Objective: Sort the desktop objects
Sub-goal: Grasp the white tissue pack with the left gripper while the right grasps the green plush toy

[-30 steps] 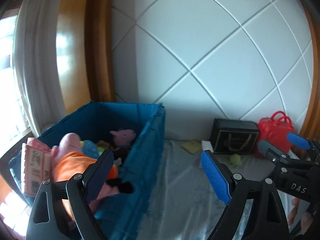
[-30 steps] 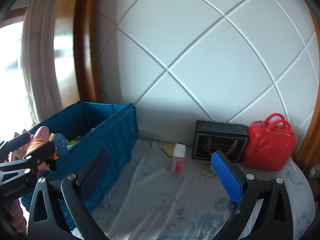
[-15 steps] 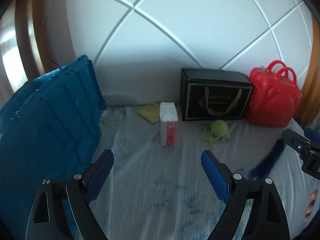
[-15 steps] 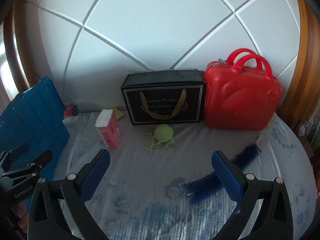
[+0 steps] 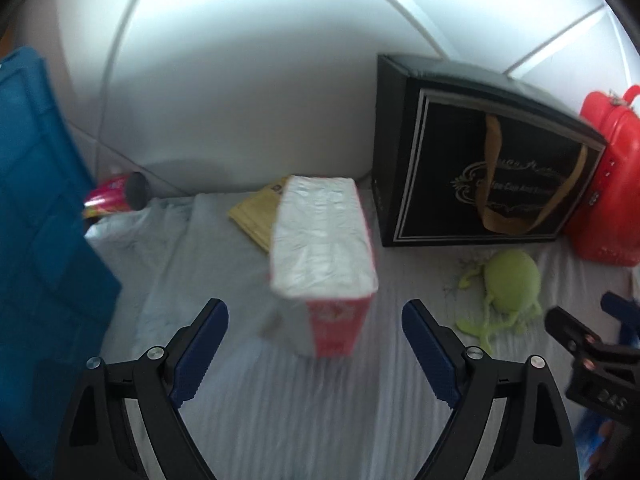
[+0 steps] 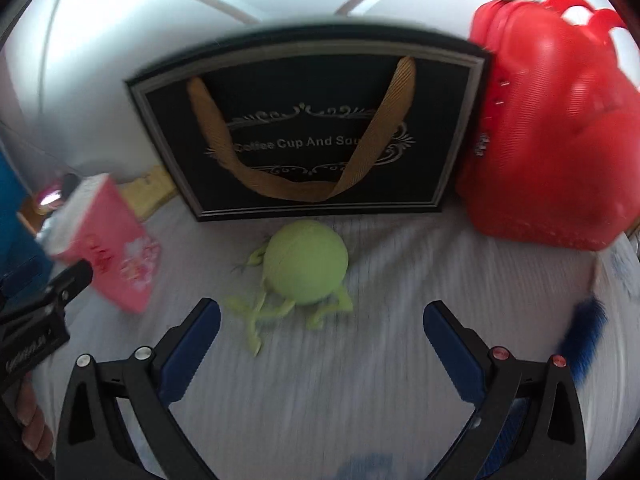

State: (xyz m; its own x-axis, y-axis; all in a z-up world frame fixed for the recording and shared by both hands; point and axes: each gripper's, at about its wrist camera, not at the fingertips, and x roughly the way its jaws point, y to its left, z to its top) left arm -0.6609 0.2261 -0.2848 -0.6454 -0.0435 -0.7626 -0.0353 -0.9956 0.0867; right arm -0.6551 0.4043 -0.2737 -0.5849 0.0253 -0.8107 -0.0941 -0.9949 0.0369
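Tissue pack (image 5: 323, 256): pink with a white top, upright on the sheet (image 5: 320, 400), toward its back-left part, just in front of a yellow packet (image 5: 256, 216).
Green toy (image 6: 305, 268): round plush with thin limbs, lying near the middle of the sheet, just in front of the black box (image 6: 308, 136).
Black box: upright against the white wall at the sheet's back edge, gold ribbon handle on its face, touching or almost touching the red case (image 6: 548, 132) on its right.
Blue bin (image 5: 40, 240): at the sheet's left edge; a pink can (image 5: 116, 198) lies behind its corner.
Blue feather (image 6: 580, 340): near the sheet's right edge, blurred.
Left gripper (image 5: 316, 340): jaws wide apart, empty, the tissue pack framed between them and not touched.
Right gripper (image 6: 320, 336): jaws wide apart, empty, the green toy just ahead of the gap, not touched.
Hand (image 6: 32, 428): fingers visible at the lower left of the right wrist view, on the left gripper's handle.
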